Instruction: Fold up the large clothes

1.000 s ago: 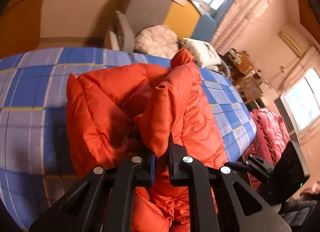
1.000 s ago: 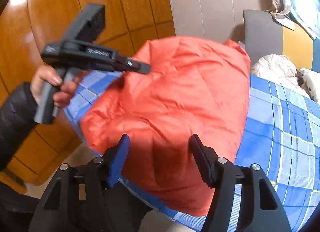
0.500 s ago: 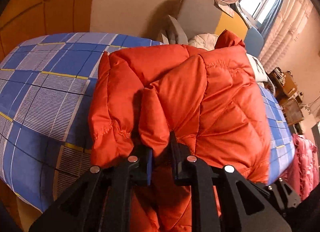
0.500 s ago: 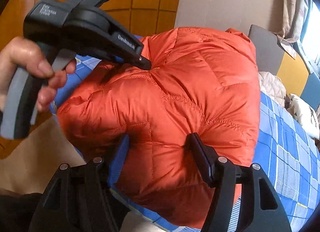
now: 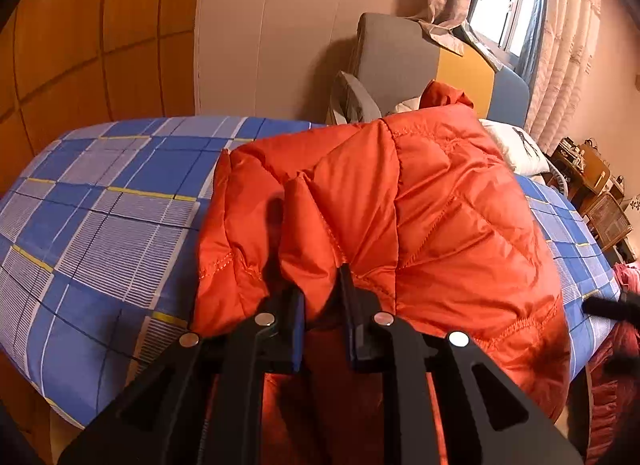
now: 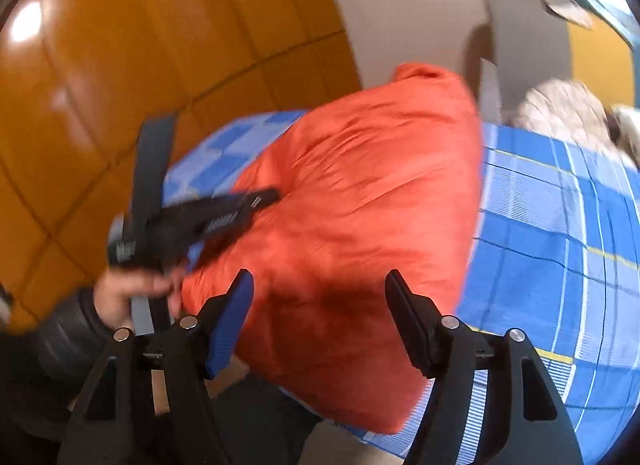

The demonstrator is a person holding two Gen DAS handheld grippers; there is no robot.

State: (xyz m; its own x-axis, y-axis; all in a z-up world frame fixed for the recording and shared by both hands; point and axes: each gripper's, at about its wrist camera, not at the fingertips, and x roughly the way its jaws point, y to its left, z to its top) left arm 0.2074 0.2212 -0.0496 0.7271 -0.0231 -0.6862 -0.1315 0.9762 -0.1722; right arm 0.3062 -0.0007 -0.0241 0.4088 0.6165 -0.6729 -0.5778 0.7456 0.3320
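Two views: my left gripper [image 5: 322,297] pinches orange jacket [image 5: 420,217] fold; my right gripper [image 6: 320,305] jaws opening, empty, jacket beyond.

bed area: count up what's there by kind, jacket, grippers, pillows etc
orange down jacket: 1
grippers: 2, left gripper pinching a jacket fold, right gripper empty, jaws opening
pillows or cushions at the headboard: 2, white pillow, quilted cushion
checked bedsheet: 1
total: 6
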